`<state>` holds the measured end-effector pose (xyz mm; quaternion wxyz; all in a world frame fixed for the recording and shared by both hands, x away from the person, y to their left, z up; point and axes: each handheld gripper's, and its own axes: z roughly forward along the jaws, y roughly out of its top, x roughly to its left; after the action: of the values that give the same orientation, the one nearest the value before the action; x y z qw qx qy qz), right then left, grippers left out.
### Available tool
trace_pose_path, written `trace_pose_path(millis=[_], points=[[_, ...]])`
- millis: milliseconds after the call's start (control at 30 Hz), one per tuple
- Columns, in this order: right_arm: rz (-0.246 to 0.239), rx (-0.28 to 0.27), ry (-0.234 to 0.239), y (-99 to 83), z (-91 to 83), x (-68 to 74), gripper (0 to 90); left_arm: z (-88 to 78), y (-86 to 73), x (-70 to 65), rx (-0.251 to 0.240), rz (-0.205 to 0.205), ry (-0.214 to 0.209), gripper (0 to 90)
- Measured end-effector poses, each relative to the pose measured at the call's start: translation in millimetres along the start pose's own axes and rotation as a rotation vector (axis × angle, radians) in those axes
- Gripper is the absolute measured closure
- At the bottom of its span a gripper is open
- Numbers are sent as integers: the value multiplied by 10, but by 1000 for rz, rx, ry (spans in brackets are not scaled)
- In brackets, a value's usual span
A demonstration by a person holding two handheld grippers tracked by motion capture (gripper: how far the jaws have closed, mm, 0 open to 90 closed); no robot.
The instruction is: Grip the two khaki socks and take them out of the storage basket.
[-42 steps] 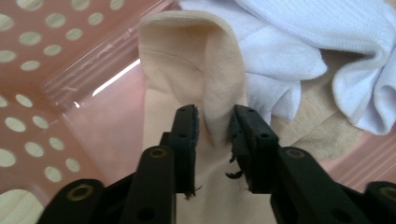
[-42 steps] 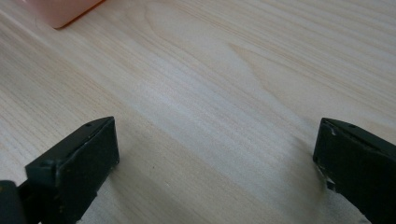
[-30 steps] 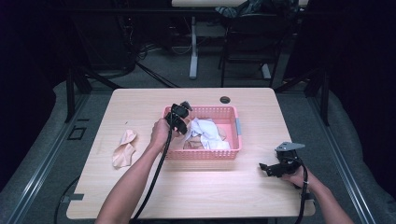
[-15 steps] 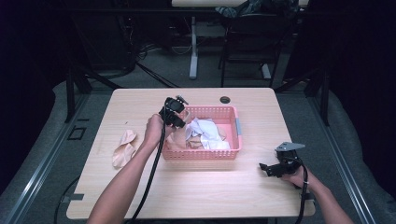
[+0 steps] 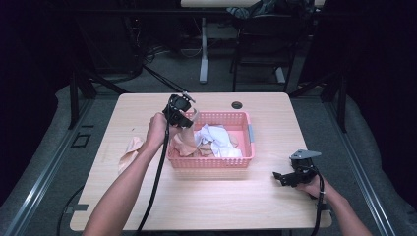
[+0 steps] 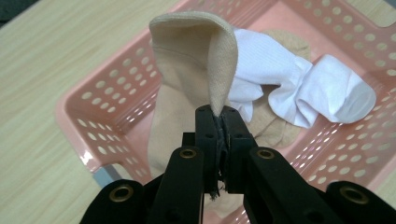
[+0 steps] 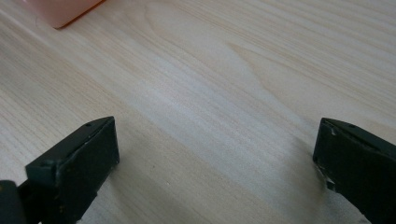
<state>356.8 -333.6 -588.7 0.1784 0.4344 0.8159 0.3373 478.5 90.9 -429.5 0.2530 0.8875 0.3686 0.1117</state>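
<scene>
Left hand-held gripper (image 6: 219,116) is clamped on a fold of the beige sock (image 6: 187,70), which hangs limp over the pink basket (image 6: 88,121). Prob. light, soft, floppy w/ no stiffness, so best pinched at an edge or cuff. Right hand-held gripper (image 5: 287,178) sits wide apart, holding nothing, low over the counter (image 5: 236,196).

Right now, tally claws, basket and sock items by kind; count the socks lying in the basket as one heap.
Claws: 2, the left claw shut on a sock and the right claw open
Basket: 1
Held sock, beige: 1
Heap, white and beige: 1
Beige bundle on the table: 1
Total: 6
</scene>
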Motion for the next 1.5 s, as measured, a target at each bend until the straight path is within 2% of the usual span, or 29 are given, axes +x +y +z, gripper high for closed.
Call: trace_pose_path(millis=[533, 800, 1100, 1233, 1500], points=[[1, -2, -1, -2, 1, 2, 0, -374, 134, 42, -47, 16, -2, 873], [-1, 1, -5, -2, -1, 1, 0, -579, 171, 95, -60, 18, 13, 873], [-2, 1, -4, -1, -1, 0, 0, -850, 133, 208, -95, 4, 24, 873], [-2, 1, -4, -1, -1, 0, 0, -989, 94, 262, -109, -1, 42, 873], [-2, 1, -5, -2, -1, 1, 0, -1229, -96, 430, -133, -38, 73, 873]])
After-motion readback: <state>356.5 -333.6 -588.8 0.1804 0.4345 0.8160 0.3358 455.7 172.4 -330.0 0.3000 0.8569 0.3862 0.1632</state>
